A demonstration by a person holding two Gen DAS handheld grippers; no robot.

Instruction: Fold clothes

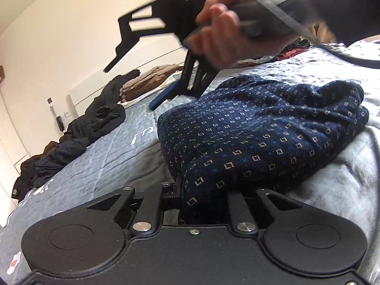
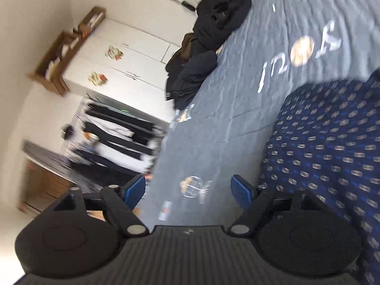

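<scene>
Two grippers are seen over a grey quilted bedspread (image 1: 99, 163) printed with pale lettering. A navy patterned garment (image 1: 261, 128), folded into a thick bundle, is laid on the bedspread close in front of the left gripper (image 1: 182, 190). Its long axis is run from the near lower left, at the gripper, up and away to the right, where a rounded, bunched end is pointed toward the far right side of the bed. The near corner of the garment is drawn down between the left gripper's fingers, which are closed almost fully on the cloth, so the fabric is pinched there.

The right gripper (image 2: 188, 191) is held in a bare hand (image 1: 228, 30) above the far edge of the garment. Its blue pads (image 2: 136, 188) are spread wide apart, and nothing is caught between them; only the bedspread is seen in the gap, with the garment just off to one side. This view is blurred.

Dark clothes (image 1: 95, 123) are heaped along the far edge of the bed, and a stack of folded brown and beige clothes (image 1: 144, 83) is set beyond them. White cupboards (image 2: 123, 68) are seen against the wall.
</scene>
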